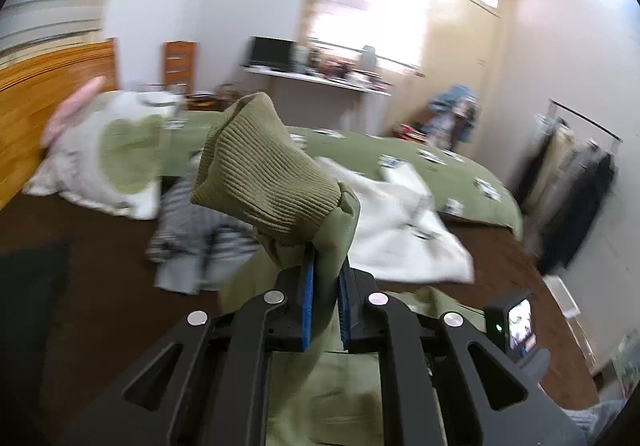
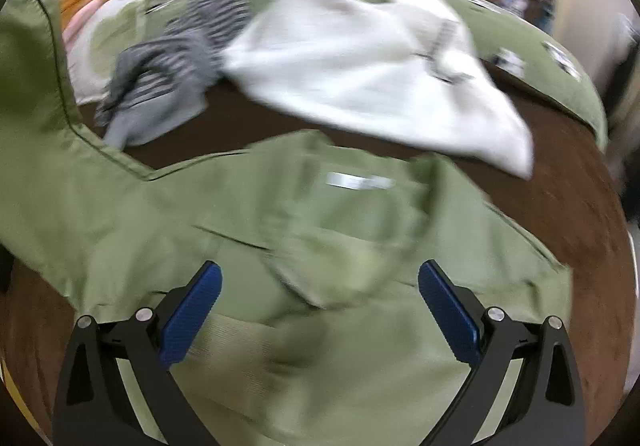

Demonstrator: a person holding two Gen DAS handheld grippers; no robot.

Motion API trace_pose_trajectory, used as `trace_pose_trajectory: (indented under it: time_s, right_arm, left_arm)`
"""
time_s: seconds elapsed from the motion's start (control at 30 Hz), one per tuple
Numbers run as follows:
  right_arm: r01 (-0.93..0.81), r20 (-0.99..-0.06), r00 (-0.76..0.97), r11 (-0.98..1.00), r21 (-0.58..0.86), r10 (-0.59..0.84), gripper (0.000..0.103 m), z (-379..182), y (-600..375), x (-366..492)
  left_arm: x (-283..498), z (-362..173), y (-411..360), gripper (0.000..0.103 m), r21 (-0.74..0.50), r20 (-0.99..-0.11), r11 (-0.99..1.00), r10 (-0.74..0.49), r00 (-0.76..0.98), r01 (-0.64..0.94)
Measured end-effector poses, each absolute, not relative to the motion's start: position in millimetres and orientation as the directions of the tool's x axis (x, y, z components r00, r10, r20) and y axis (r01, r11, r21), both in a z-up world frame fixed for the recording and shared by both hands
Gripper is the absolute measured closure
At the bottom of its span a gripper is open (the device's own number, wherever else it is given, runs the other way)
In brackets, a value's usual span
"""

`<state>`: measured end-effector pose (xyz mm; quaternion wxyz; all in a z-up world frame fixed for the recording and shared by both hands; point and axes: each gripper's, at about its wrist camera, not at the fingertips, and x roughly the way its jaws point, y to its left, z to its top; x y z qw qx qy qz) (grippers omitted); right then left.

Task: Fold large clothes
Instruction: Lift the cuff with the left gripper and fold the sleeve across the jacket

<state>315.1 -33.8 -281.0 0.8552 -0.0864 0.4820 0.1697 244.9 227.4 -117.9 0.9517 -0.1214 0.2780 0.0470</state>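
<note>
Olive-green cloth fills both views: a jacket (image 2: 320, 246) lies spread on the brown bed cover (image 2: 560, 197) directly beneath the right claw (image 2: 320, 310), its collar and white label just ahead of the fingertips. The right claw stands wide apart and holds nothing. The left claw (image 1: 326, 278) is clamped tight on the sleeve, and the ribbed cuff (image 1: 260, 169) sticks up just beyond its blue pads (image 1: 307, 302), with the sleeve fabric trailing down below it.

The step in hand looks like carrying the sleeve across the body of the jacket. To do it well, the left claw should keep its pinch near the cuff, bring the sleeve over flat so that it lands straight across the chest, and let go only when the fabric rests on the jacket. The free right claw could pin the shoulder to stop the whole garment sliding.

Beyond the jacket, ahead of the right claw, lie a white garment (image 2: 360, 77) and a striped one (image 2: 180, 45).

Both views are blurred. The jacket's hem and far sleeve are cut off, and how smooth the underside lies cannot be told.
</note>
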Motion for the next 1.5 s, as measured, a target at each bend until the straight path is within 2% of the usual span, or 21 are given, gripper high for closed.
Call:
trace_pose_trajectory:
  time_s: [0.2,0.5,0.87,1.17,1.27,1.5]
  right_arm:
    - [-0.227,-0.856,0.503,0.974,-0.002,0.115,0.006,-282,-121,314]
    - [-0.109,-0.864,0.502,0.994,-0.013,0.044,0.006,-306,-195,304]
    - [-0.093,-0.879,0.475,0.996,-0.001,0.044,0.006,-337,-212,284]
    - [-0.125,-0.881,0.472,0.992,-0.018,0.044,0.006,-325,-207,283]
    - [-0.132,-0.878,0.477,0.991,-0.028,0.039,0.006,-319,-206,285]
    - [-0.122,-0.876,0.481,0.992,-0.035,0.028,0.006,-305,-211,285]
  left_arm:
    - [268,-142,135,0.090,-0.214,-0.589,0.977,-0.132,0.797,0.003]
    - [279,-228,45,0.090,-0.186,-0.705,0.973,-0.231,0.671,0.139]
    - [277,-315,10,0.090,-0.220,-0.804,0.953,-0.297,0.515,0.207]
    - [275,-310,10,0.089,-0.198,-0.816,0.956,-0.282,0.504,0.214]
    - [278,-303,12,0.082,-0.202,-0.818,0.956,-0.283,0.501,0.210]
    - [277,-287,11,0.034,-0.207,-0.811,0.953,-0.294,0.505,0.223]
